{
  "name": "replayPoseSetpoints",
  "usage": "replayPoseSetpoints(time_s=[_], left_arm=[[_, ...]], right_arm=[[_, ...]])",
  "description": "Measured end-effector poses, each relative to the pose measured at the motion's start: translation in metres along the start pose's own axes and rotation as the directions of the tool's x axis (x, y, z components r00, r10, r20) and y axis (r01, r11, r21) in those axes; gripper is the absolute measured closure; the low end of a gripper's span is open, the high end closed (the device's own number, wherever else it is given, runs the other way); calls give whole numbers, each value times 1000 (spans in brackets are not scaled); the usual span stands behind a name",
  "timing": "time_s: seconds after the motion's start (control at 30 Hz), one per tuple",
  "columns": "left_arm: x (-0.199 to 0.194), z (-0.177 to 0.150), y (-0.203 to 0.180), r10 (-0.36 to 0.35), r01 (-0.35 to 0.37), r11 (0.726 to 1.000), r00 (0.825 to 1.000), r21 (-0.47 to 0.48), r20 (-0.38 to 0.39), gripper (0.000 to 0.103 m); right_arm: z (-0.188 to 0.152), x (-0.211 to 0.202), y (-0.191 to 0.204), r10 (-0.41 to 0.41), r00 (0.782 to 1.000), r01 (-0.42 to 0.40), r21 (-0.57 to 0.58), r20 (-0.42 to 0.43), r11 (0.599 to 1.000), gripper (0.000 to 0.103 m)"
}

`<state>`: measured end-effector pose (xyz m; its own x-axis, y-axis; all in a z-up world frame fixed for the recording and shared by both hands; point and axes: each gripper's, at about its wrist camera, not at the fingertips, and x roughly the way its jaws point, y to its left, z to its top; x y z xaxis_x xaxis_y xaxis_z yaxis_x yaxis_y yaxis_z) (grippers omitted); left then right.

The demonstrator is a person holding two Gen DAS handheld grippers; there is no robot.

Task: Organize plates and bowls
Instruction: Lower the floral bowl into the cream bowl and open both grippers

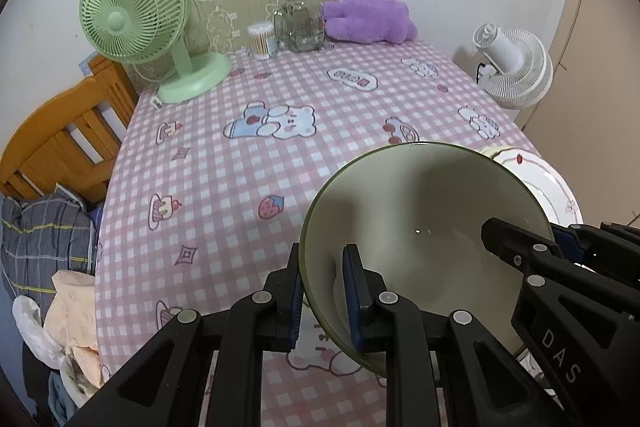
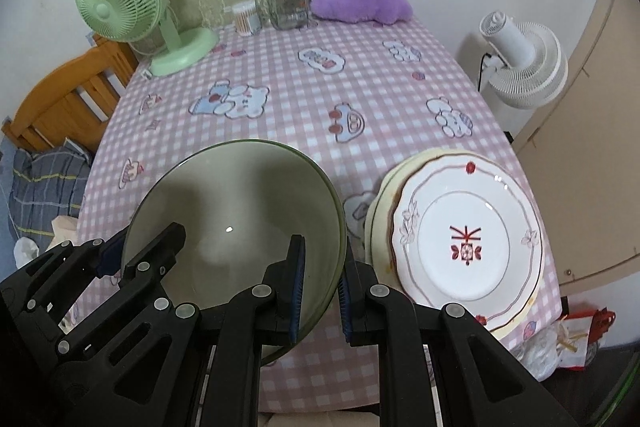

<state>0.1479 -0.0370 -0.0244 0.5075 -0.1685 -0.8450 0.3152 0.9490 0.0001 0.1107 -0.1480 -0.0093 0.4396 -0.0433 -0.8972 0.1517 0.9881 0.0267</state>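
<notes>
We hold one olive-green bowl (image 1: 424, 227) between both grippers, above the near part of the table (image 1: 240, 179) with its pink checked cloth. Left gripper (image 1: 326, 291): fingers pinch the bowl's left rim, one pad outside, one inside. Right gripper (image 2: 320, 291): fingers pinch the opposite rim the same way. Bowl appears empty and tilted a little toward the cameras. Whether its base touches the cloth, we cannot tell. Just right of the bowl lies a stack of plates (image 2: 464, 227); the top one is white with a red motif, cream plates beneath. At the far edge: green fan (image 1: 132, 15), glass jar (image 1: 300, 19), purple plush toy (image 1: 368, 19).
</notes>
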Motion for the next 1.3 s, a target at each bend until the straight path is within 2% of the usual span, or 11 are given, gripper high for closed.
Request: replayPoseSetpoints(time_s=[0.33,0.6,0.7,0.83,1.03,1.17,1.23,1.27,1.3], left_arm=[[17,-7,-1,10,-11,1000,998,-14,-54,87],[19,-6,-7,61,-61,998,997,11,-40,87],[24,-10,-2,54,-56,998,996,-29,-70,87],[23,-11,-1,52,-55,998,996,-42,-66,86],[24,-11,-1,-22,18,998,996,-57,-82,65],[22,-11,-5,-51,46,997,995,-56,-81,43],[24,-10,-7,-60,54,996,995,-68,-84,40],[25,-9,-9,-61,55,996,994,-75,-86,37],[25,-9,-10,-57,50,996,995,-77,-87,36]], right_arm=[[-5,16,2,-12,999,11,-20,-41,1000,85],[-2,22,2,-27,998,25,-34,-52,999,85],[-3,25,3,-36,997,34,-39,-63,999,85],[-5,26,5,-42,997,39,-45,-61,998,85],[-4,26,1,-16,998,15,-24,-65,1000,85],[-3,25,-3,6,998,-8,-24,-64,1000,85],[-2,25,-4,2,998,-5,-39,-69,999,84],[-1,25,-5,2,997,-5,-42,-71,999,74],[0,25,-7,6,997,-9,-46,-74,999,55]])
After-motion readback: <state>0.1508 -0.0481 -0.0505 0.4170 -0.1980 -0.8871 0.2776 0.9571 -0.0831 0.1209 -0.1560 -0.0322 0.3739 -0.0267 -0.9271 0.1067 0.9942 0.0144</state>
